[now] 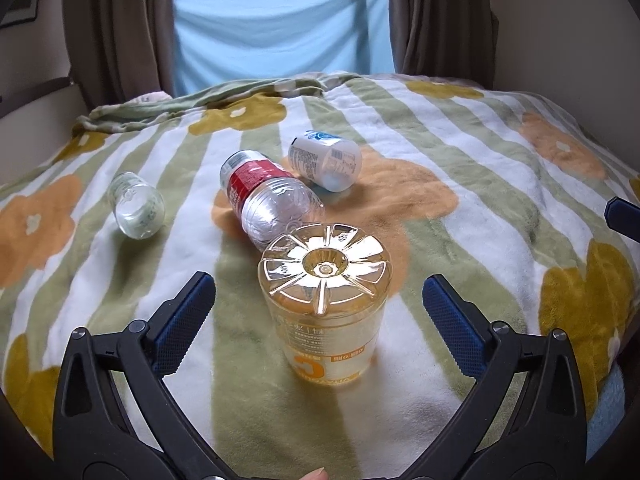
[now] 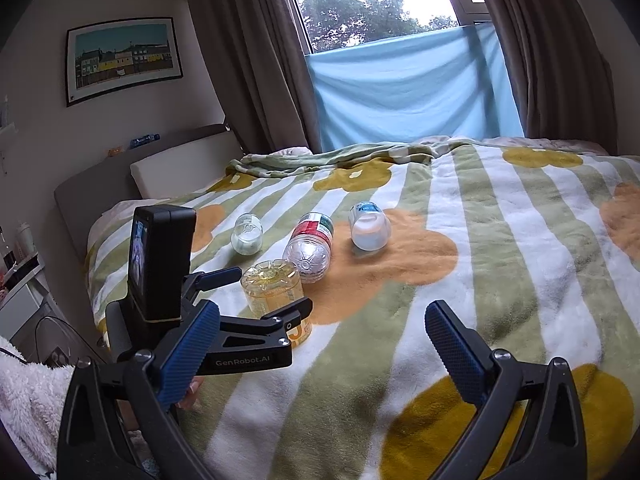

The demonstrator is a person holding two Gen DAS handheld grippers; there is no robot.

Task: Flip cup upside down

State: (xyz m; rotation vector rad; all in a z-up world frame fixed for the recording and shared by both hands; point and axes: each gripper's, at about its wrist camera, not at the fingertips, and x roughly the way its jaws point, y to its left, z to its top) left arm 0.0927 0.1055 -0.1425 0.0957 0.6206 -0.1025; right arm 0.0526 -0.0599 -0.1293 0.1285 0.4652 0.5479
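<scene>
A yellow see-through cup (image 1: 326, 308) stands upside down on the blanket, its ribbed base up. My left gripper (image 1: 320, 312) is open, one finger on each side of the cup, not touching it. In the right wrist view the same cup (image 2: 272, 290) stands at the left, with the left gripper (image 2: 268, 290) around it. My right gripper (image 2: 324, 344) is open and empty, low over the blanket to the right of the cup. A tip of the right gripper shows at the edge of the left wrist view (image 1: 624, 218).
Three other cut bottle cups lie on their sides behind the yellow one: a clear one (image 1: 138, 210), a red-labelled one (image 1: 268, 196) touching the yellow cup, and a white one (image 1: 326, 160). The striped flower blanket (image 1: 480, 200) covers the bed. Curtains and a window stand behind.
</scene>
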